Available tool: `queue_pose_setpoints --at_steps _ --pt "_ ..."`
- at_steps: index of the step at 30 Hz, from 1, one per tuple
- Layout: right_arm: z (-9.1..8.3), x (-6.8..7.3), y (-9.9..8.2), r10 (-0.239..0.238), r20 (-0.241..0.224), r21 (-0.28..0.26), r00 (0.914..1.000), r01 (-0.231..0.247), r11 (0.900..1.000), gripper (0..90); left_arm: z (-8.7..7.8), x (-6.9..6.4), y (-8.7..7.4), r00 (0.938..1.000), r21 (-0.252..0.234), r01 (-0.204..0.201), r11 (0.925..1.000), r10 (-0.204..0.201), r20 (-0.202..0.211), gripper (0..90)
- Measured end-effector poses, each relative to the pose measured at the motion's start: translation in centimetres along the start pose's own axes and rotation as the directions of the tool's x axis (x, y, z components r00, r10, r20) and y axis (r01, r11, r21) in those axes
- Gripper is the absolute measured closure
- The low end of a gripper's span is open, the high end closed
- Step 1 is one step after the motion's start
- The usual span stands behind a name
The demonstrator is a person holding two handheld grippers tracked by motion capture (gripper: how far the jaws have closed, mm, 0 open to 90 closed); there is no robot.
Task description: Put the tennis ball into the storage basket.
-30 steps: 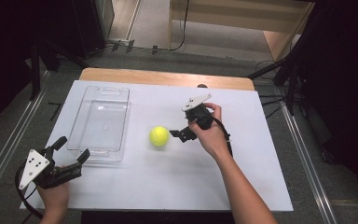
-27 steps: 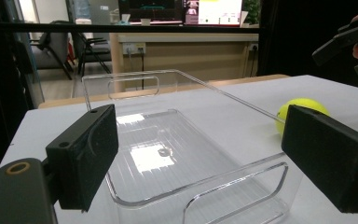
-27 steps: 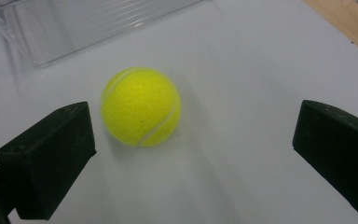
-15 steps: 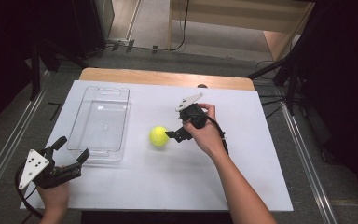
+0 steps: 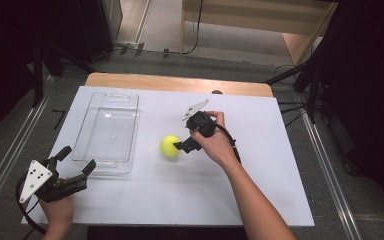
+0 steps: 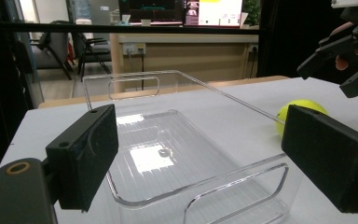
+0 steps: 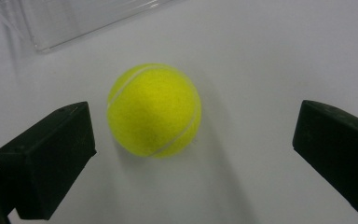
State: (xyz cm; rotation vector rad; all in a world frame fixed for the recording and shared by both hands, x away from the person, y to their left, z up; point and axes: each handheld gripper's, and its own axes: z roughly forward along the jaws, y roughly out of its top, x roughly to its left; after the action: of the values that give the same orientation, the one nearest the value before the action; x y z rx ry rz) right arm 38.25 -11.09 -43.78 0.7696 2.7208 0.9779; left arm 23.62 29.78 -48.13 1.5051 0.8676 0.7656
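Note:
A yellow-green tennis ball (image 5: 170, 146) rests on the white table, to the right of a clear plastic tray (image 5: 112, 95). My right gripper (image 5: 181, 143) is open and tilted down over the ball's right side. In the right gripper view the ball (image 7: 154, 109) lies between the spread jaws of my right gripper (image 7: 193, 140), nearer the left one and touching neither. My left gripper (image 5: 76, 160) stands open at the table's front left, just before the tray's near end. From the left gripper (image 6: 205, 158) I look across the tray (image 6: 144, 74) to the ball (image 6: 298, 105) and the right gripper (image 6: 345, 65).
The tray holds nothing. A wooden strip (image 5: 180, 82) runs along the table's far edge, with dark stands and cables on the floor beyond. White tabletop (image 5: 180, 195) stretches bare in front of the ball and to the right of the forearm.
My right gripper has moved left and down toward the ball, so its jaws now straddle it. The left gripper and the ball have stayed put.

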Motion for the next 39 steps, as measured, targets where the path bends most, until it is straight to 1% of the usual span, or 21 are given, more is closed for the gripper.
queue_pose_setpoints --at_steps 7,8,14,17,19,20,21,22,24,25,26,27,28,30,31,32,33,35,37,39 --pt "0.7 0.0 0.2 -0.004 -0.012 0.024 0.9999 0.005 0.9997 0.0 0.0 0.0 0.0 1.0 -0.001 0.0 1.0 0.0 0.001 11.3" --pt "1.0 0.0 0.2 -0.006 -0.018 0.036 0.9998 0.006 0.9993 0.0 0.0 0.0 0.0 1.0 -0.002 0.0 1.0 0.0 0.0 11.3" --pt "1.7 0.2 0.3 -0.015 -0.034 0.059 0.9993 0.017 0.9981 0.0 0.0 0.0 0.0 1.0 0.0 -0.001 1.0 0.001 0.001 11.3" --pt "1.9 0.2 0.4 -0.023 -0.035 0.062 0.9991 0.025 0.9977 0.0 0.0 0.0 0.0 1.0 -0.002 0.0 1.0 0.0 0.001 11.3" --pt "2.0 0.3 0.4 -0.018 -0.036 0.065 0.9992 0.021 0.9977 0.0 0.0 0.0 0.0 1.0 -0.002 0.0 1.0 0.0 0.001 11.3" --pt "2.2 0.3 0.5 -0.029 -0.041 0.063 0.9987 0.031 0.9975 0.0 0.0 0.0 0.0 1.0 0.0 -0.001 1.0 0.001 0.001 11.3" --pt "2.2 0.3 0.5 -0.029 -0.041 0.063 0.9987 0.031 0.9975 0.0 0.0 0.0 0.0 1.0 0.0 -0.001 1.0 0.001 0.001 11.3" --pt "2.4 0.4 0.5 -0.024 -0.048 0.078 0.9986 0.028 0.9966 0.0 0.0 0.0 0.0 1.0 -0.001 -0.001 1.0 0.001 0.001 11.3" --pt "2.5 0.3 0.5 -0.032 -0.05 0.076 0.9982 0.035 0.9965 0.0 0.0 0.0 0.0 1.0 -0.002 0.001 1.0 -0.001 0.001 11.3" --pt "2.7 0.4 0.6 -0.024 -0.048 0.083 0.9985 0.028 0.9961 0.0 0.0 0.0 0.0 1.0 -0.002 0.001 1.0 -0.001 0.001 11.3" --pt "2.9 0.5 0.6 -0.028 -0.048 0.084 0.9985 0.032 0.996 0.0 0.0 0.0 0.0 1.0 -0.002 0.001 1.0 -0.001 0.001 11.3" --pt "3.0 0.5 0.6 -0.032 -0.058 0.085 0.9978 0.037 0.9957 0.0 0.0 0.0 0.0 1.0 -0.002 0.001 1.0 -0.001 0.001 11.3" --pt "3.0 0.5 0.6 -0.032 -0.058 0.085 0.9978 0.037 0.9957 0.0 0.0 0.0 0.0 1.0 -0.002 0.0 1.0 0.0 0.001 11.3" --pt "3.2 0.6 0.7 -0.034 -0.055 0.094 0.9979 0.039 0.9948 0.0 0.0 0.0 0.0 1.0 -0.002 0.0 1.0 0.0 0.001 11.3" --pt "3.3 0.7 0.7 -0.036 -0.066 0.098 0.9972 0.042 0.9943 0.0 0.0 0.0 0.0 1.0 -0.002 0.001 1.0 -0.001 0.001 11.3" --pt "3.4 0.7 0.8 -0.039 -0.058 0.097 0.9976 0.044 0.9943 0.0 0.0 0.0 0.0 1.0 -0.003 0.001 1.0 -0.001 0.001 11.3" --pt "3.5 0.8 0.8 -0.037 -0.063 0.105 0.9973 0.044 0.9935 0.0 0.0 0.0 0.0 1.0 -0.002 0.001 1.0 -0.001 0.002 11.3" --pt "3.7 0.8 0.8 -0.045 -0.069 0.101 0.9966 0.052 0.9935 0.0 0.0 0.0 0.0 1.0 -0.002 0.001 1.0 -0.001 0.002 11.3" --pt "3.8 1.0 0.9 -0.034 -0.075 0.114 0.9966 0.043 0.9925 0.0 0.0 0.0 0.0 1.0 -0.002 0.0 1.0 0.0 0.002 11.3" --pt "3.9 1.0 0.9 -0.035 -0.075 0.118 0.9966 0.044 0.992 0.0 0.0 0.0 0.0 1.0 -0.002 0.0 1.0 0.0 0.002 11.3"
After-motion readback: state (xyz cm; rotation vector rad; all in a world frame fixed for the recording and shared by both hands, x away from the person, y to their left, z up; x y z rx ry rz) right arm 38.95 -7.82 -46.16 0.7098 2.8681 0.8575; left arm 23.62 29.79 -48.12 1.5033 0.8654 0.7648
